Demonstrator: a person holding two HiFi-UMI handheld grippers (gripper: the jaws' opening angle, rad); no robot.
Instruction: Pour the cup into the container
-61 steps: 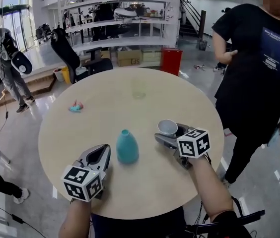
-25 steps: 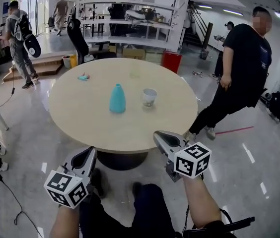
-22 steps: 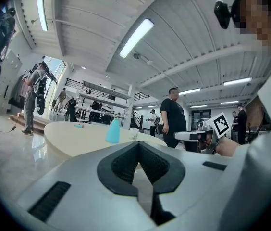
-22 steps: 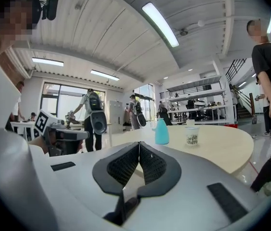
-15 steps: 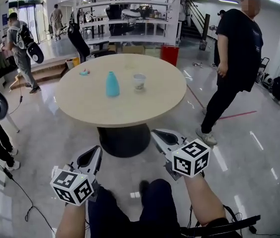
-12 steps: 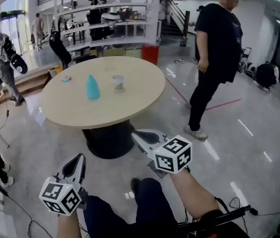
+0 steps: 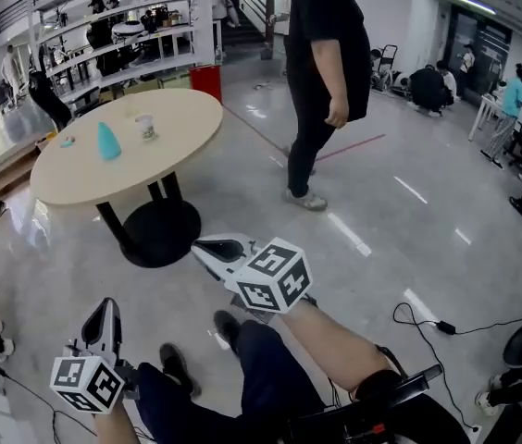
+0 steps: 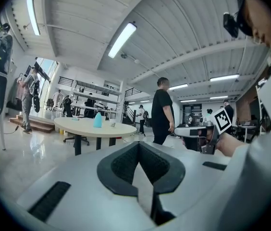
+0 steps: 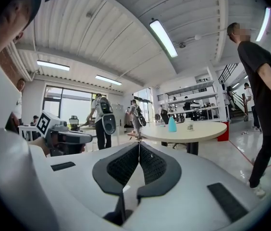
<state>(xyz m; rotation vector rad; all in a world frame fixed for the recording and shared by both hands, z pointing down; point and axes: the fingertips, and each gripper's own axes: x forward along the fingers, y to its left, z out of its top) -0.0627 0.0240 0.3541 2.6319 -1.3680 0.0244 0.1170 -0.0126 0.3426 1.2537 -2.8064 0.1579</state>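
Teal container and pale cup upright, near each other but apart, on round beige table, upper left in head view. Both well away from grippers, held low over grey floor beside dark trousers. Left gripper closed, pads meeting, nothing between. Right gripper likewise closed and empty. Person in black standing on floor near table.

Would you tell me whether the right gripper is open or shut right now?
Shut: on the right gripper the fingers meet at their tips, with nothing held between them.
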